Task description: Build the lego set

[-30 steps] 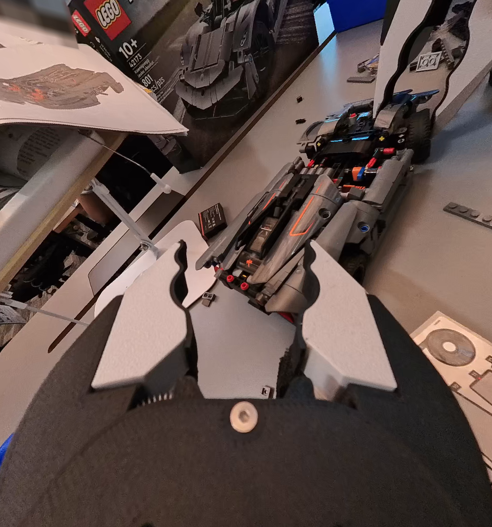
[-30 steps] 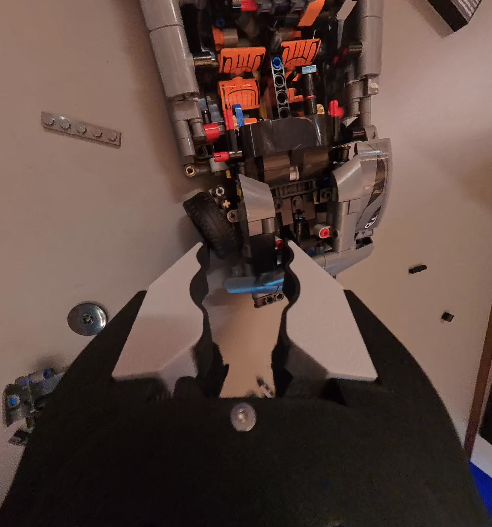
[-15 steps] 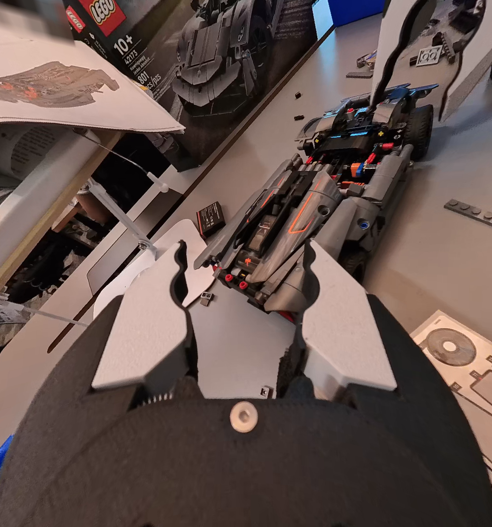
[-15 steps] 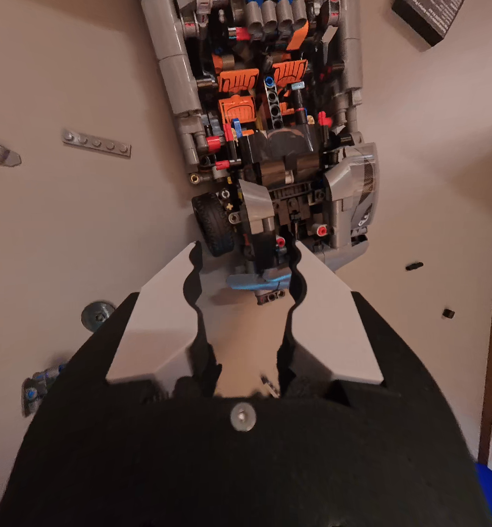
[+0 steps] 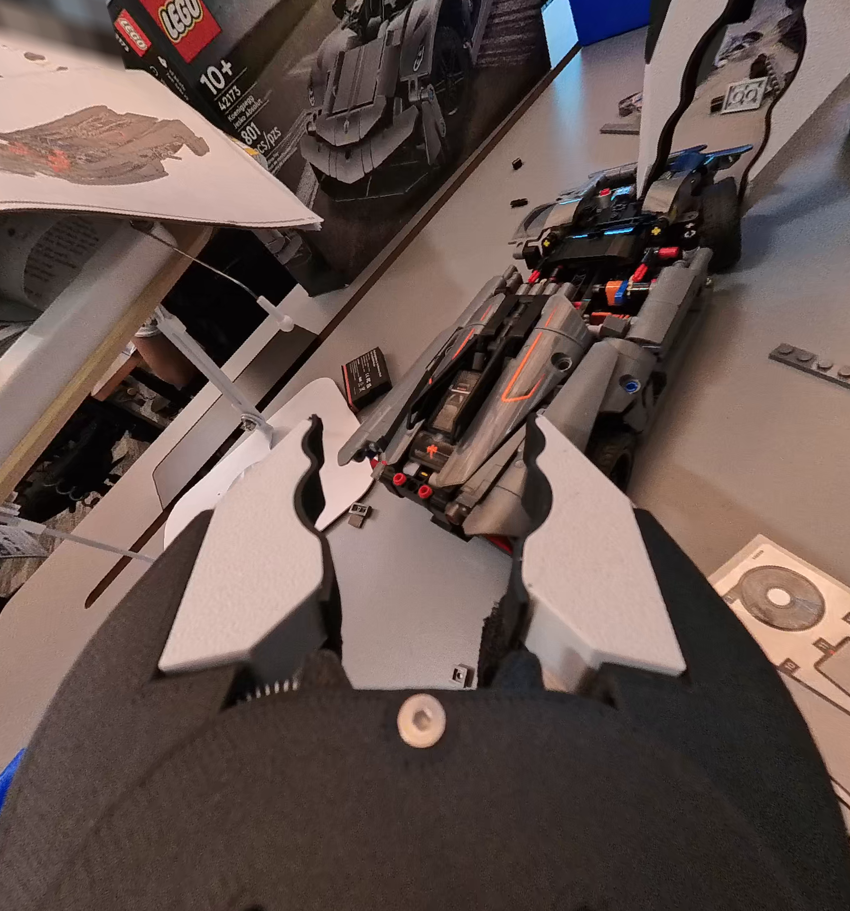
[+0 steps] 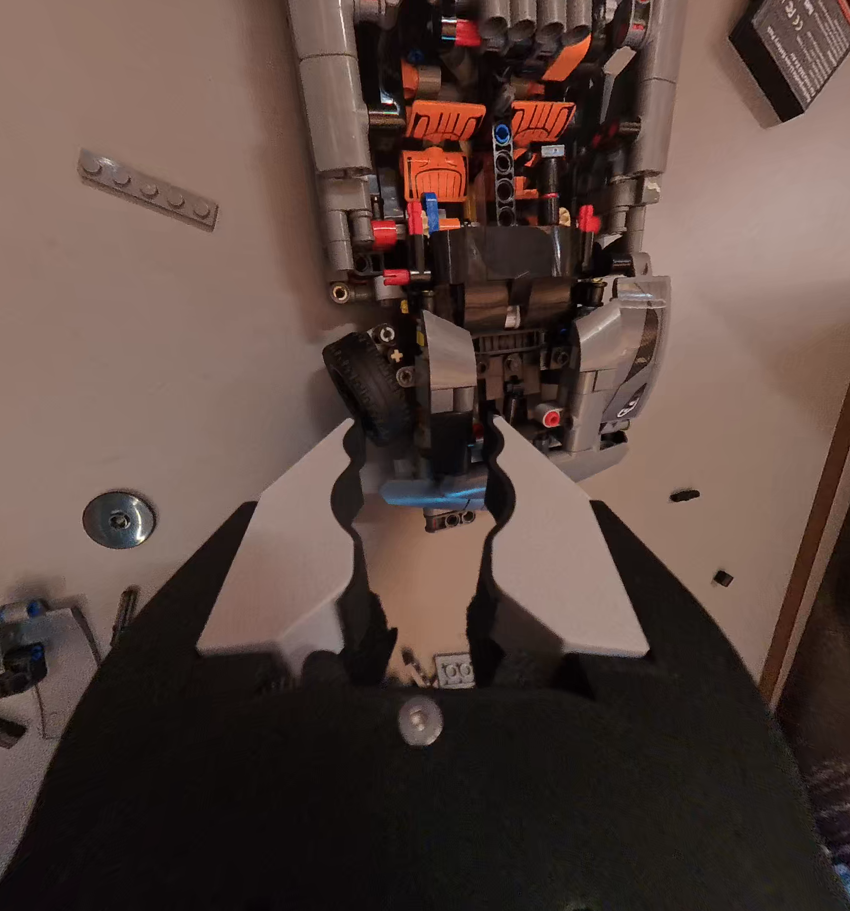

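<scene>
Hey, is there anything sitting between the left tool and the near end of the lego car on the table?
Almost nothing. The left tool is open, with the lego car straight ahead. Between its fingers lies mostly bare table; only a tiny dark loose piece lies left of the car's near end, not squarely in the path.

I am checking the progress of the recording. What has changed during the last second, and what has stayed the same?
The right gripper moved forward over the car's end, its fingers now straddling the blue part, open, not visibly gripping. The left gripper stayed open at the car's other end. The grey plate stayed put.
</scene>
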The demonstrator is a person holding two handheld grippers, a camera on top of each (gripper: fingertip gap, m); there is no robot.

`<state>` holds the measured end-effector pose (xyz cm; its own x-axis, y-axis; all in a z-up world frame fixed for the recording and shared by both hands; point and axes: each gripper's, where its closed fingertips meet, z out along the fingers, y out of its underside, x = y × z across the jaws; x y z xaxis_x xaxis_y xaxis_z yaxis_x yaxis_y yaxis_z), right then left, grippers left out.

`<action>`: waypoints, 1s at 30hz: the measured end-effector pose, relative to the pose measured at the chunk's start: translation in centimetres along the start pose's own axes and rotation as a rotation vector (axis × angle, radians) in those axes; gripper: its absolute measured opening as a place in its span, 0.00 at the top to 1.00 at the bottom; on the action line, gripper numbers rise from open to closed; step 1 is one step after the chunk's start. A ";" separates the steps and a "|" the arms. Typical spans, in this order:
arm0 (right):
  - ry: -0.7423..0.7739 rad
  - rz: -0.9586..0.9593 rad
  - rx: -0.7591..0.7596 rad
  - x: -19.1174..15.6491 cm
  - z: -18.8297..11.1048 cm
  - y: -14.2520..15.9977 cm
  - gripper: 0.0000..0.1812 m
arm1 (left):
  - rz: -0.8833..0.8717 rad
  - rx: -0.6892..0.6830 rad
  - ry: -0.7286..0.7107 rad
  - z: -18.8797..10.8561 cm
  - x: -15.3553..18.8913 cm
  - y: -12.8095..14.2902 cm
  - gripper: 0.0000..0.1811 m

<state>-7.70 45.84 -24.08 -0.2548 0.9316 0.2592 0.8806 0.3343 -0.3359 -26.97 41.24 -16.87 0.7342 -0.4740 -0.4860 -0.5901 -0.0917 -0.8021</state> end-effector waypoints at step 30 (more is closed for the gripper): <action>0.005 -0.079 -0.022 1.4 -0.5 -0.2 0.72 | -0.012 -0.004 -0.001 -0.1 -0.4 0.2 0.56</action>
<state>-8.02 47.01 -23.20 -0.3214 0.9018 0.2889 0.8667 0.4031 -0.2940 -27.40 41.31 -16.85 0.7420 -0.4717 -0.4765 -0.5823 -0.1010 -0.8067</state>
